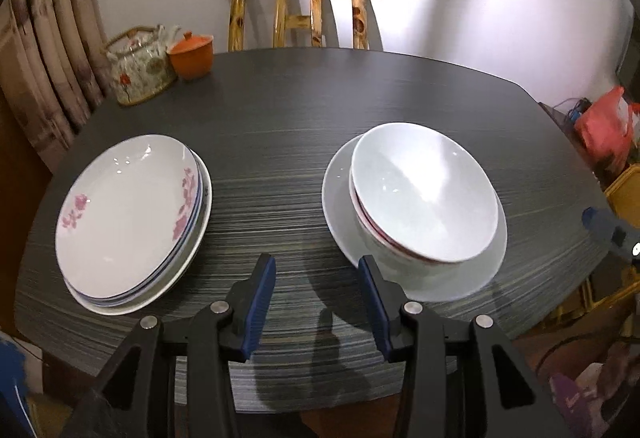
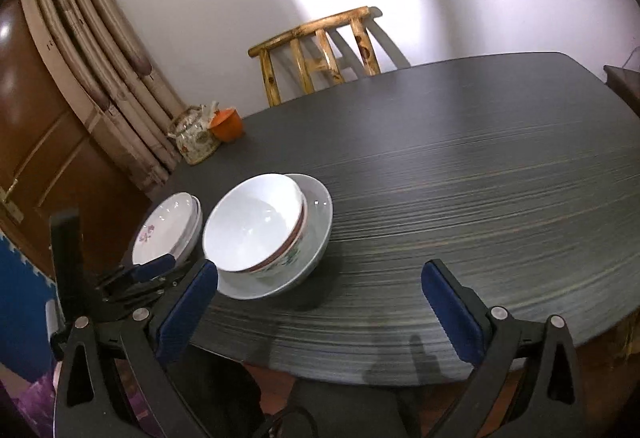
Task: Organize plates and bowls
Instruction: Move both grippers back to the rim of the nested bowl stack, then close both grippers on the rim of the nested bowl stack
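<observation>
Dark wood-grain table [image 1: 304,142] carries two tidy piles: a stack of flowered plates [image 1: 128,218] ahead-left of the left gripper [image 1: 316,270], and nested bowls [image 1: 424,194] on a pale plate [image 1: 452,278] ahead-right of it. Both the left gripper and the right gripper [image 2: 320,282] stand released, jaws apart and holding nothing, the bowls lying ahead-left of the right one. Sorting looks essentially done, with no loose dishes visible; perhaps only the pale plate under the bowls remains to move.

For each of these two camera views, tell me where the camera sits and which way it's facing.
Left wrist: on the left tongs, facing down across the table between plate stack and bowls; own open tongs show, nothing between them.
Right wrist: on the right tongs, facing table; own wide-open tongs and left tongs show.
Shared: bowls, plate stack, teapot, chair.
</observation>
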Motion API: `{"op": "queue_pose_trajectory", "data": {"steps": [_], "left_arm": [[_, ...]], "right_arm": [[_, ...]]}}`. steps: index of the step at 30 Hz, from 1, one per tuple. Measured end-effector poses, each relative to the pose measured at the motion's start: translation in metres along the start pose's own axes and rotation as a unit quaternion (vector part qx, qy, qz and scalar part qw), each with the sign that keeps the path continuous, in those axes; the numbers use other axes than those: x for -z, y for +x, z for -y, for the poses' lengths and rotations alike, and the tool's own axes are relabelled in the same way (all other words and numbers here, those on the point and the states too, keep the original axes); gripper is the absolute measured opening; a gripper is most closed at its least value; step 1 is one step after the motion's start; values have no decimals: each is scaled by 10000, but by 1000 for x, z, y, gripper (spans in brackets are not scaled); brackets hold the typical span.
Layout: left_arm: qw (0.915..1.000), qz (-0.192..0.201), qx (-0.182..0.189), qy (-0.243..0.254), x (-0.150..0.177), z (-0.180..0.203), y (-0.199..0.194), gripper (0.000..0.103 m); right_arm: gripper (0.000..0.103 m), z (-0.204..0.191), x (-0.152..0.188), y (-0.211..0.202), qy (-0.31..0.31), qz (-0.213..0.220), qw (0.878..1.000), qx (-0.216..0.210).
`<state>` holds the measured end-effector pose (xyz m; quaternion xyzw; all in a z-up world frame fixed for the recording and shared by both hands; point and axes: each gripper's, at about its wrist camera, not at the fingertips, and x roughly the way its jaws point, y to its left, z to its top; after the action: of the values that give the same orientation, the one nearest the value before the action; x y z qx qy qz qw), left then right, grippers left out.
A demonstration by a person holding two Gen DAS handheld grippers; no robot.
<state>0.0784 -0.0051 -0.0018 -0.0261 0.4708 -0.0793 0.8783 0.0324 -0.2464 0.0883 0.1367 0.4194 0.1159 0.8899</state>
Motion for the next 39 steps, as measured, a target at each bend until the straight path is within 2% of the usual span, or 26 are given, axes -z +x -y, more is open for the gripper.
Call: {"op": "queue_pose_trajectory", "data": {"steps": [2,7,9,10,11,12,13,14,18,21,28,33,39], "left_arm": [[9999,-65,71,-110,-5,-6,5,47],[9990,-180,240,-316,-15,-14,10,47],[9984,-213,373,-363,-17,-16,11,47],[9979,-231,451,-402,-18,-17,12,47],[9973,-261,534,-427,-19,-18,14,47],[9967,-310,611,-430,-20,-17,16,47],[9967,-352,609,-414,-21,-16,18,47],[9968,-375,581,-391,-22,-15,19,47],[9960,-526,600,-401,-24,-15,29,47],[9947,-645,654,-462,-25,-17,36,47],[9933,-815,674,-458,-30,-16,46,47],[9904,-978,753,-625,-31,-19,54,47],[9913,-970,727,-512,-32,-16,59,47]], "right_arm": [[102,2,-2,6,-47,-63,10000,53],[101,7,-4,26,-100,-220,9997,48],[98,9,-5,32,-98,-281,9995,54],[90,9,-6,35,-106,-300,9995,25],[72,9,-7,37,-140,-324,9994,53],[62,9,-8,42,-232,-391,9989,136],[46,9,-10,45,-265,-448,9985,140],[43,12,-12,52,-221,-562,9982,61],[44,20,-19,63,57,-682,9973,-275],[44,17,-24,71,2,-811,9961,-348],[44,28,-30,99,289,-1291,9898,-524],[44,31,-36,116,357,-1535,9862,-512],[39,28,-40,132,243,-1789,9824,-470]]}}
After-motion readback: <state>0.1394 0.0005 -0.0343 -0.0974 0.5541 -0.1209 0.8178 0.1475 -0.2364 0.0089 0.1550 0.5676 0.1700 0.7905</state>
